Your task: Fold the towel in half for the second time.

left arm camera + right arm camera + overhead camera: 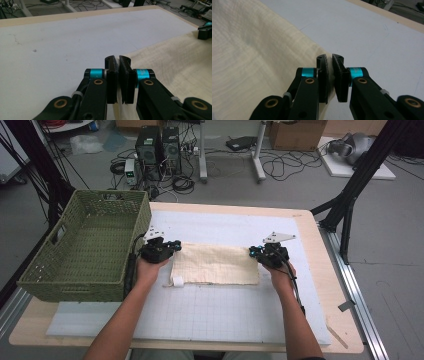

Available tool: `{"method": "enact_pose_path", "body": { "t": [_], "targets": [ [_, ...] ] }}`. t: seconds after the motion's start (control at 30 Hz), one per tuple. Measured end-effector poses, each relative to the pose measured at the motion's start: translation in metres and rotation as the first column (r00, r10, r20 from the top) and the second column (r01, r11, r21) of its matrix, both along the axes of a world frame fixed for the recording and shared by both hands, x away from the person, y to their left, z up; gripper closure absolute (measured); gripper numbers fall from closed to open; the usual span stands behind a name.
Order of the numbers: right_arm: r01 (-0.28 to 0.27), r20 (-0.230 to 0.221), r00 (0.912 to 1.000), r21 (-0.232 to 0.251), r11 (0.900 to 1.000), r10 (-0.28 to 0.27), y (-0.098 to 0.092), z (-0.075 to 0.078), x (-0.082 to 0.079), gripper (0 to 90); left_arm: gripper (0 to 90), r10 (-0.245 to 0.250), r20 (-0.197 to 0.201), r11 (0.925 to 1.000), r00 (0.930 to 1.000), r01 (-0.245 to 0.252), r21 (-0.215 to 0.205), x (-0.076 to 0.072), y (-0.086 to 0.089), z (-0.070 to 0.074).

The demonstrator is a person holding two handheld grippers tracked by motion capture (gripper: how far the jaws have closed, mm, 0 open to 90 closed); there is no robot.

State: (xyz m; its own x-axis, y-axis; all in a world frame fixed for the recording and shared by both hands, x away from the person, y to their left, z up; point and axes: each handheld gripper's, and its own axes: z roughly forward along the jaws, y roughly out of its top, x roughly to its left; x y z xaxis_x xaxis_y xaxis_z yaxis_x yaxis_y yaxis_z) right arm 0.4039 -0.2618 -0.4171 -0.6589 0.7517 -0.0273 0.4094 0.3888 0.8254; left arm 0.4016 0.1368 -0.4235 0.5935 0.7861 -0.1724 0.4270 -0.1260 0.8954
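A cream cloth (215, 264) lies flat on the white gridded mat (200, 315) in the middle of the table. My left gripper (176, 245) is at the cloth's far left corner, shut on its edge. In the left gripper view the jaws (117, 58) stand almost together, and the cloth (170, 57) runs in between them from the right. My right gripper (253, 251) is at the far right corner, shut on that edge. In the right gripper view the cloth (249, 50) spreads to the left and its hem passes between the near-closed jaws (329, 58).
A green woven basket (107, 195) stands at the table's left, close beside my left hand. A small white tag (177, 281) sticks out at the cloth's near left corner. The right gripper (205, 30) shows far off in the left gripper view. Cables and computers lie on the floor beyond.
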Motion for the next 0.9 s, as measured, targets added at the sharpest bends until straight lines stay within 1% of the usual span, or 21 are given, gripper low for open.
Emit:
{"method": "enact_pose_path", "body": {
  "t": [0.03, 0.1, 0.17, 0.2, 0.3, 0.47, 0.53, 0.63, 0.73, 0.77, 0.9],
  "targets": [
    [-0.007, 0.010, 0.9999, -0.001, 1.000, 0.007, 0.001, 0.002, -0.001, 83.8, 84.6, 0.000, 0.005, 1.0000, 1.0000, 0.000, -0.004, -0.002, 0.000, -0.001],
    [-0.017, 0.014, 0.9998, -0.005, 1.000, 0.017, 0.002, 0.004, -0.004, 83.8, 84.6, -0.005, 0.003, 1.0000, 1.0000, 0.005, -0.005, -0.006, 0.000, -0.001],
    [-0.019, 0.011, 0.9998, -0.008, 1.000, 0.019, 0.003, 0.005, -0.006, 83.8, 84.6, -0.016, -0.013, 0.9999, 0.9998, 0.016, 0.004, -0.008, 0.000, -0.001],
    [-0.019, 0.008, 0.9998, -0.005, 1.000, 0.019, 0.003, 0.006, -0.007, 83.8, 84.6, -0.021, -0.013, 0.9998, 0.9997, 0.021, 0.006, -0.010, -0.001, 0.000],
    [-0.033, 0.011, 0.9994, -0.011, 0.999, 0.034, 0.004, 0.008, -0.010, 83.8, 84.5, -0.030, 0.004, 0.9995, 0.9995, 0.030, 0.005, -0.014, -0.001, 0.005],
    [-0.056, 0.021, 0.9981, -0.026, 0.998, 0.057, 0.005, 0.013, -0.016, 83.6, 84.5, -0.038, 0.011, 0.9992, 0.9992, 0.038, 0.015, -0.020, -0.002, 0.010],
    [-0.062, 0.024, 0.9978, -0.032, 0.998, 0.063, 0.005, 0.014, -0.018, 83.6, 84.5, -0.033, 0.031, 0.9994, 0.9990, 0.032, 0.013, -0.024, -0.001, 0.009],
    [-0.061, 0.024, 0.9978, -0.037, 0.997, 0.062, 0.004, 0.016, -0.020, 83.6, 84.5, -0.031, 0.029, 0.9994, 0.9991, 0.030, 0.014, -0.028, 0.000, 0.005],
    [-0.065, 0.024, 0.9975, -0.042, 0.997, 0.066, 0.004, 0.015, -0.022, 83.6, 84.5, -0.028, 0.026, 0.9995, 0.9993, 0.028, 0.012, -0.033, 0.002, 0.001],
    [-0.065, 0.035, 0.9972, -0.047, 0.997, 0.066, 0.004, 0.014, -0.023, 83.6, 84.5, -0.027, 0.023, 0.9996, 0.9994, 0.027, 0.013, -0.034, 0.002, -0.001],
    [-0.066, 0.022, 0.9975, -0.050, 0.997, 0.067, 0.001, 0.002, -0.029, 83.6, 84.5, -0.031, 0.016, 0.9995, 0.9994, 0.031, 0.012, -0.036, 0.002, -0.004]
  ]
}}
